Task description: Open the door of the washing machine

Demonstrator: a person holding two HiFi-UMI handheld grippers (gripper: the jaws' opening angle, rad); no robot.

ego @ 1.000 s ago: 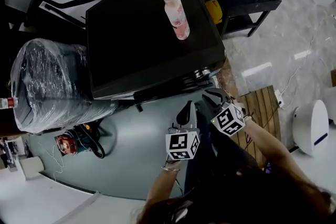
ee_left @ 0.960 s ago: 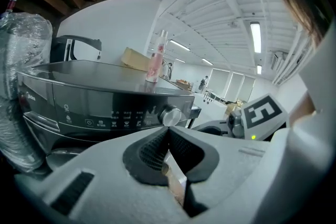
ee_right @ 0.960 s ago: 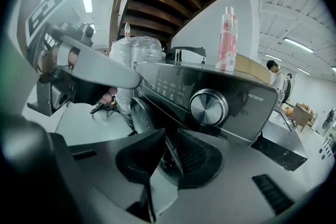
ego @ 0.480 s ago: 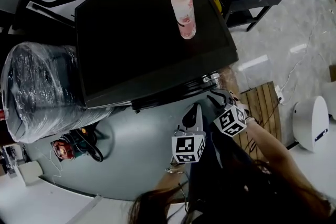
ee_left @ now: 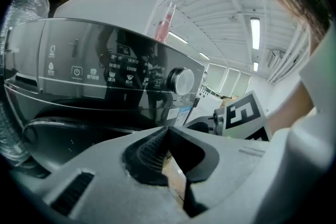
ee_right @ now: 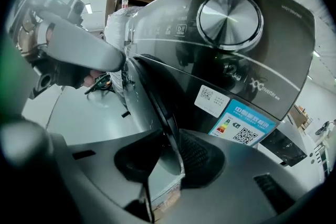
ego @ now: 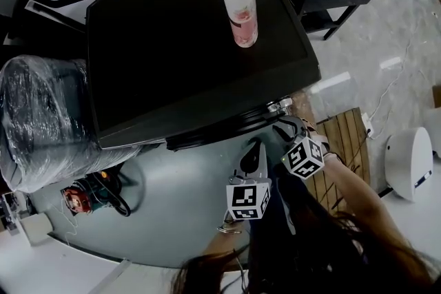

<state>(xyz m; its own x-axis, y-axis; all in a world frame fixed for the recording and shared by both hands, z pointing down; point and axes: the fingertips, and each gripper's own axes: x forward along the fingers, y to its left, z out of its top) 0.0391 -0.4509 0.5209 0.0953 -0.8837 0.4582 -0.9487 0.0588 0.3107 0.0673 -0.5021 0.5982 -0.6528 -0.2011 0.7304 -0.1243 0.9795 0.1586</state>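
Dark washing machine [ego: 193, 58] filling upper centre of the head view, pink bottle [ego: 239, 2] upright on top, right hand-held gripper [ee_right: 170, 136] low in front, jaws just opening, partly apart astride the door [ee_right: 155, 99] rim, left hand-held gripper [ee_left: 169, 131] closed, empty.

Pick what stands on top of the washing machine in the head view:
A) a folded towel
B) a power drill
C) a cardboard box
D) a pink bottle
D: a pink bottle stands upright on the dark top of the washing machine, near its right edge.
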